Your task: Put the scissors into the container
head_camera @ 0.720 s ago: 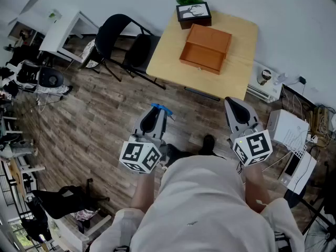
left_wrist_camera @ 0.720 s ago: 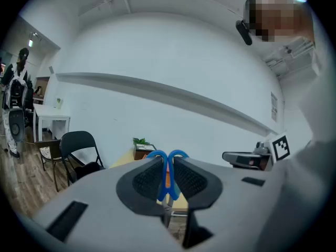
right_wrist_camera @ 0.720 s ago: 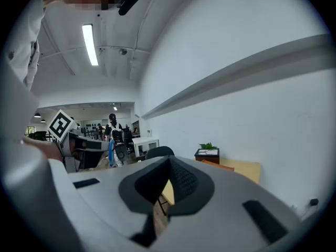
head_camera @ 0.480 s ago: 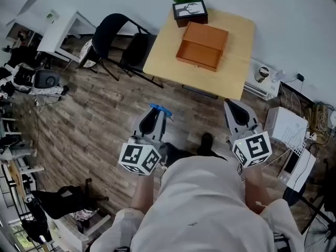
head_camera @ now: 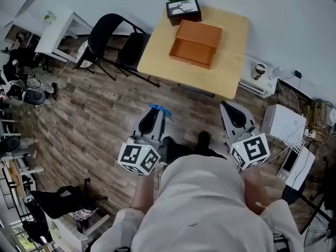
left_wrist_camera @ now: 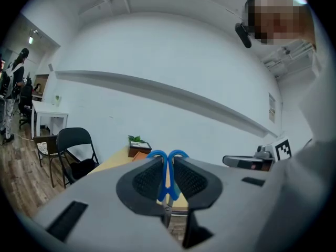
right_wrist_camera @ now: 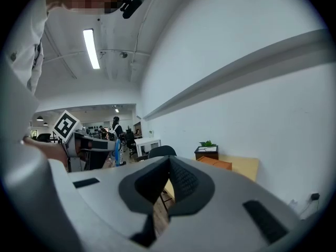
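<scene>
Left gripper view: left gripper [left_wrist_camera: 168, 164] clamped on blue-handled scissors [left_wrist_camera: 167, 178]; right gripper [right_wrist_camera: 169, 173] closed, empty; orange wooden container [head_camera: 195, 43] well apart, on the table [head_camera: 233, 41]; risk judged: narrow pinch lets scissors pivot or slip in carry.

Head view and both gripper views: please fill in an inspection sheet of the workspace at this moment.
Surface: wooden table, ahead of the person, not yet reached.
Job's things: blue-handled scissors held in the left gripper; open brown container on the table, nothing seen inside.
Clutter: potted plant behind the container.
Grippers: left gripper shut on the scissors; right gripper shut, empty.
Cables: tangle on the floor by the right wall.
Surroundings: black chair, white desk, plank floor.
</scene>
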Demonstrator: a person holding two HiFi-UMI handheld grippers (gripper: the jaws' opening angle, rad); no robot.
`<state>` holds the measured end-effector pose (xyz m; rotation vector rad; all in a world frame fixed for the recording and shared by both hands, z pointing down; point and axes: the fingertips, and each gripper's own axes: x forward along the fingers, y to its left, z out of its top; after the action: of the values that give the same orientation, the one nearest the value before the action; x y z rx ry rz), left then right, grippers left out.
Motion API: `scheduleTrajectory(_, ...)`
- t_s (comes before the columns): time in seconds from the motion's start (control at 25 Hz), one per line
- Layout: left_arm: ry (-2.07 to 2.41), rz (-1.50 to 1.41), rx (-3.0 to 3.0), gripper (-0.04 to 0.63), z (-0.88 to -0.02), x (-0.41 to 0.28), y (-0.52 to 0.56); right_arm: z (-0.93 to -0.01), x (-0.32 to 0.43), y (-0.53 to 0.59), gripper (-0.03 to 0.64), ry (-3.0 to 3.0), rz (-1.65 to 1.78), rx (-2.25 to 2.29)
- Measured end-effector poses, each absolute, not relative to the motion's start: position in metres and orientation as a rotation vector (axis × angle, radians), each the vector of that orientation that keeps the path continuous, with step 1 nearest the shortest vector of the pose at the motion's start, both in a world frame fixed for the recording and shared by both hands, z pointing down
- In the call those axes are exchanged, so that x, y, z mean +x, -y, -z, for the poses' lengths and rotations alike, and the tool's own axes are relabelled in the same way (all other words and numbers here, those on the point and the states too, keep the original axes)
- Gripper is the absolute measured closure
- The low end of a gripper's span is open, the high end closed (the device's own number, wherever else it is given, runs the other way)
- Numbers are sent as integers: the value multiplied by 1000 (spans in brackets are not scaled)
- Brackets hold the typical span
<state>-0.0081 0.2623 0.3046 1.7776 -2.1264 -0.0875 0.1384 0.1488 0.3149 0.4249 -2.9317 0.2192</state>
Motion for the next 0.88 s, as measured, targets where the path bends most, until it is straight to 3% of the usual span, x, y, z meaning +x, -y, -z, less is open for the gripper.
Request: scheduleTrajectory(0.88,2027,84,1866,531,-313,-48,-191,-327,111,-95,618,2866,-302,558)
